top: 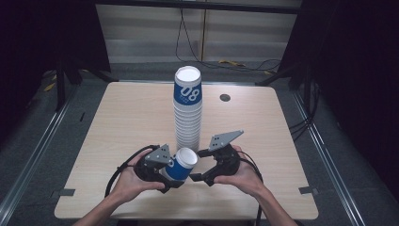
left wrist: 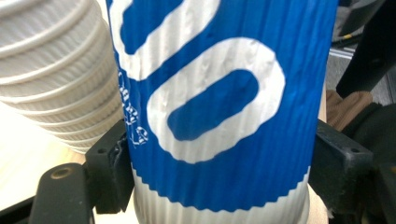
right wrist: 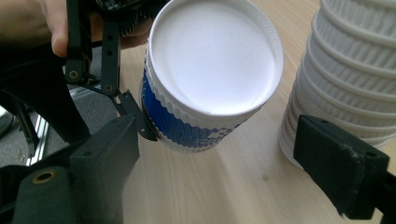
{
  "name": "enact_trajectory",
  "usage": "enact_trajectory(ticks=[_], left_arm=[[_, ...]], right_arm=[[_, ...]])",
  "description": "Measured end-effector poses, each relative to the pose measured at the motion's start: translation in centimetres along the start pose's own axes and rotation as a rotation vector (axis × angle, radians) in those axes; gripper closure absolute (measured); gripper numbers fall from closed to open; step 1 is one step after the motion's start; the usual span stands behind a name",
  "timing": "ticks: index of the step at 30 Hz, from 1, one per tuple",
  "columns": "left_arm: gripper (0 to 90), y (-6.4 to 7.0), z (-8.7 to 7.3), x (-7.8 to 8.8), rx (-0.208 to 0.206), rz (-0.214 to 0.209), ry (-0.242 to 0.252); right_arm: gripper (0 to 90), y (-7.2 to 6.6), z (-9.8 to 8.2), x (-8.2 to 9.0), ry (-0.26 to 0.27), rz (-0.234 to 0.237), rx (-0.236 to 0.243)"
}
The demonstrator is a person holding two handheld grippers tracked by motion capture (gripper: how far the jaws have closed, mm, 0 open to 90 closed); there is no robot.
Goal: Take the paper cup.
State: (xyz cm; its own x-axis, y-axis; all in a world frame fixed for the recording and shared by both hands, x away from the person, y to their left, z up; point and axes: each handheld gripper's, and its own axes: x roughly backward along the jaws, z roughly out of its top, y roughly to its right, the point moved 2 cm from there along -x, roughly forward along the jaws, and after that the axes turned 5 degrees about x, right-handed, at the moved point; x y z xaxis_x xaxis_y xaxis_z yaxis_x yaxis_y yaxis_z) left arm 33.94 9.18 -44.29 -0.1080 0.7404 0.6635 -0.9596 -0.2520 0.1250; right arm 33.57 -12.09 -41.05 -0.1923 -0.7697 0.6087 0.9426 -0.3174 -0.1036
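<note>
My left gripper [top: 175, 173] is clamping a blue paper cup [top: 182, 165] with ribbed sides and big white numerals, tilting it just above the table [top: 127, 122]. My right gripper [right wrist: 219, 154] is hanging released beside it. Behind is standing a tall stack of cups [top: 188, 108], nested together.

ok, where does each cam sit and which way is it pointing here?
High view: above the near table edge, facing forward and down at the cup stack; forearms, both hands, left gripper and right gripper show.
Left gripper view: rides the left gripper, facing the blue cup clamped between its black jaws.
Right gripper view: rides the right gripper, facing the cup's white base across the table; jaws open, the other hand shows.
Shared: all three see that cup and the stack.
</note>
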Motion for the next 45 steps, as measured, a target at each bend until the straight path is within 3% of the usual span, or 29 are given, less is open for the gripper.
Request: enact_trajectory(ticks=[5,10,18,23,30,33,39,42,43,44,45], left_arm=[[21.1,0.1,0.1,-0.3,-0.016,0.004,-0.036],[21.0,0.0,0.1,-0.6,-0.052,0.003,-0.111],[21.0,-0.1,0.2,-0.7,-0.067,0.003,-0.141],[21.0,0.0,0.4,-0.8,-0.081,-0.008,-0.177],[21.0,0.2,0.6,-1.4,-0.108,-0.009,-0.245],[21.0,0.3,0.6,-1.6,-0.107,-0.008,-0.248],[21.0,0.4,0.7,-2.2,-0.111,-0.012,-0.309],[21.0,0.9,0.6,-2.6,-0.078,-0.006,-0.293],[21.0,0.6,0.8,-2.4,-0.13,-0.018,-0.334],[21.0,0.7,0.9,-2.2,-0.151,-0.024,-0.353],[21.0,0.9,0.9,-2.3,-0.126,-0.021,-0.319]], right_arm=[[14.8,-0.1,-0.3,-0.5,-0.061,0.006,0.023],[17.3,-0.2,-0.5,-0.9,-0.105,0.011,0.039],[17.8,0.2,-0.7,-1.1,-0.151,0.0,0.049],[19.3,0.3,-0.7,-1.4,-0.175,0.016,0.045],[19.5,0.2,-0.9,-1.7,-0.248,0.006,0.066],[19.4,0.2,-1.0,-1.8,-0.265,0.011,0.069],[19.0,0.1,-1.0,-2.3,-0.298,0.032,0.104],[18.9,0.1,-1.0,-2.4,-0.312,0.035,0.112],[18.9,0.1,-1.0,-2.4,-0.313,0.041,0.103],[19.3,0.1,-0.9,-2.5,-0.311,0.052,0.108],[19.3,0.0,-0.9,-2.6,-0.312,0.062,0.105]])
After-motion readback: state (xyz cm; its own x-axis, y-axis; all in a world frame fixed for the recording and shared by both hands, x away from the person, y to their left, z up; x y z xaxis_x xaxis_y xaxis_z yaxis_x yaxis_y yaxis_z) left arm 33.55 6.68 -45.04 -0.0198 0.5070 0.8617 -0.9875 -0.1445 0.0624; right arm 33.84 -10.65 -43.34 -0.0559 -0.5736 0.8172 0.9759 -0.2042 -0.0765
